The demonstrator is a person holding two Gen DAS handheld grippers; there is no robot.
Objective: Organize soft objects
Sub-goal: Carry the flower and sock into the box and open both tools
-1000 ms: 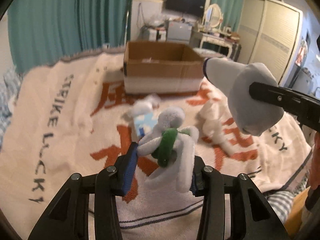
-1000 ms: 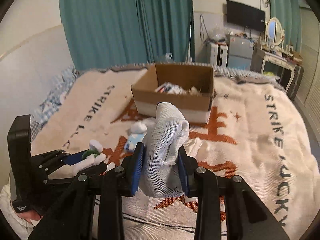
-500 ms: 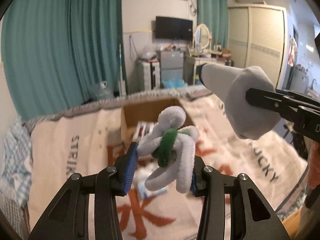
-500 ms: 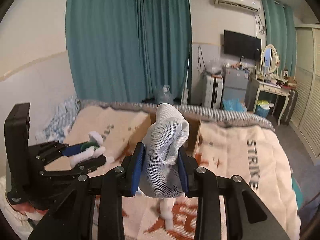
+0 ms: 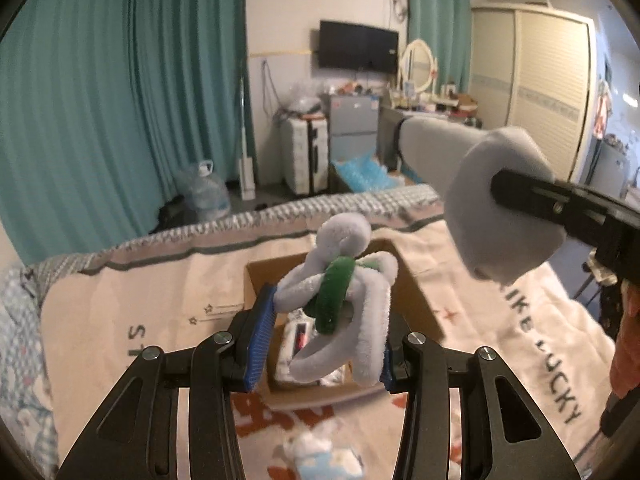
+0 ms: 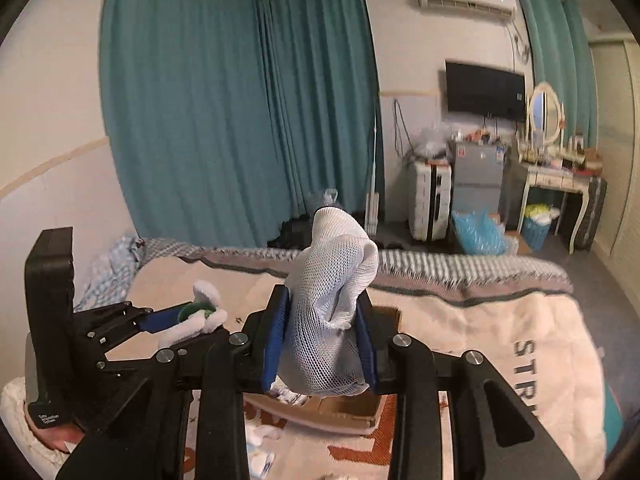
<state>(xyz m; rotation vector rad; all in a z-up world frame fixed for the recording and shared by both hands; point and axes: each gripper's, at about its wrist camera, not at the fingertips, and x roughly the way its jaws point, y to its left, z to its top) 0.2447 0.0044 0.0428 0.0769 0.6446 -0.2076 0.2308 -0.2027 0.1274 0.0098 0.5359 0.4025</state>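
My left gripper (image 5: 320,344) is shut on a white plush toy with a green band (image 5: 340,300) and holds it in the air above an open cardboard box (image 5: 256,280) on the bed. My right gripper (image 6: 322,344) is shut on a white mesh sock (image 6: 332,300), also raised over the box (image 6: 344,416). The sock shows in the left wrist view (image 5: 496,208) at the upper right. The left gripper and its toy (image 6: 200,320) show at the left of the right wrist view.
A cream blanket with orange and grey lettering (image 5: 140,288) covers the bed. A small white and blue plush (image 5: 320,456) lies on it in front of the box. Soft items lie inside the box (image 5: 292,344). Teal curtains (image 5: 120,100) and furniture stand beyond.
Both grippers have risen and moved forward toward the box with their loads still held. The box now sits below the fingers, and the loose toys on the blanket have dropped low in view.
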